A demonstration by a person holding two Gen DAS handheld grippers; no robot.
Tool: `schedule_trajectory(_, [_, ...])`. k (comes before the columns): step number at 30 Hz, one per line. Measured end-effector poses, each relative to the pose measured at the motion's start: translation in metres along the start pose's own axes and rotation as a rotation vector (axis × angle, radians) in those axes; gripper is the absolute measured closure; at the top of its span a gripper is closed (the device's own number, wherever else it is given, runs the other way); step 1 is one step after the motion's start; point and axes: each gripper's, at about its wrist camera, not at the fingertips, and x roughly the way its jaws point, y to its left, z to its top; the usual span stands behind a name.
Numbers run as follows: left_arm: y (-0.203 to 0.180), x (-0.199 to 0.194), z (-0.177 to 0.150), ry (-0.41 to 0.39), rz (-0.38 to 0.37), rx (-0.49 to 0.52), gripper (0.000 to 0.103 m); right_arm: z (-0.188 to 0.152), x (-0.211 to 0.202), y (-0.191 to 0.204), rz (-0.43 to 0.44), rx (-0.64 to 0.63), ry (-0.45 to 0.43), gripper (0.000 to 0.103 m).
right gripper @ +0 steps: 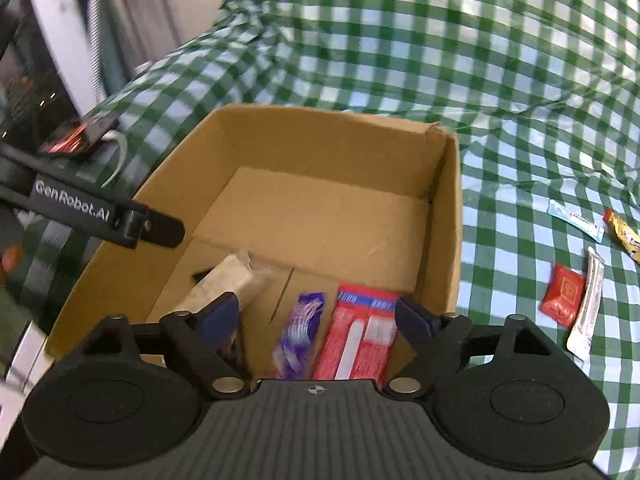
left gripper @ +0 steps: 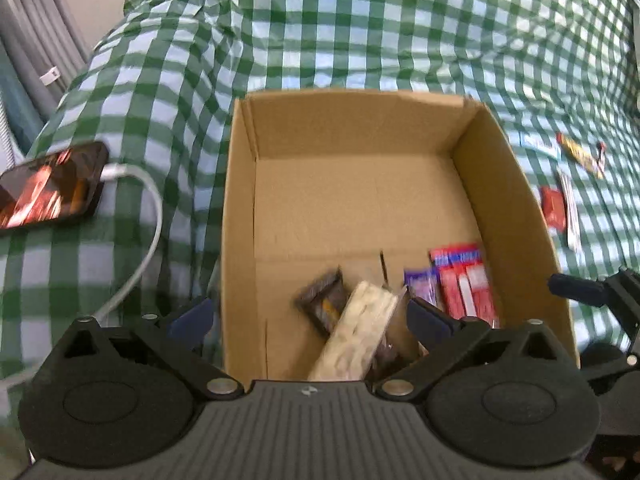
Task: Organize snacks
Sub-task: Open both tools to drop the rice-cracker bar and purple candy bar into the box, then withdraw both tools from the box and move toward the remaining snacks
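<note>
I hold both grippers over the cardboard box (right gripper: 448, 216), left gripper (left gripper: 308, 316) and right gripper (right gripper: 316, 316) spread apart, gripping nothing. Pale bar (left gripper: 356, 336), purple packet (right gripper: 300, 336) and red packet (right gripper: 360, 336) lie at its near edge.

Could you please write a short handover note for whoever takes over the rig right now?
Left tongs: open, nothing held, over the cardboard box.
Right tongs: open, nothing held, over the same box.
In the box: pale bar, dark bar, purple packet, red pack.
Left on the checked cloth: red sachet, white stick, blue-white bar, yellow bar.
</note>
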Motion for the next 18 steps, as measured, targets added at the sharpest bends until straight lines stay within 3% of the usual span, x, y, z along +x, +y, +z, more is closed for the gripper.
schedule_trajectory(6, [-0.001,-0.023,-0.053,0.035,0.023,-0.039,0.0,-0.03,-0.031,0.013,-0.019,0.032,0.032,0.01])
schedule_trajectory(10, [-0.001,-0.044,-0.079,0.031,0.013,-0.07,0.0,-0.043,-0.065,0.02,-0.06,0.016,-0.023,0.008])
schedule_trajectory(18, [-0.016,-0.092,-0.107,-0.066,0.01,-0.051,0.0,-0.069,-0.124,0.038,-0.073,0.021,-0.137,0.005])
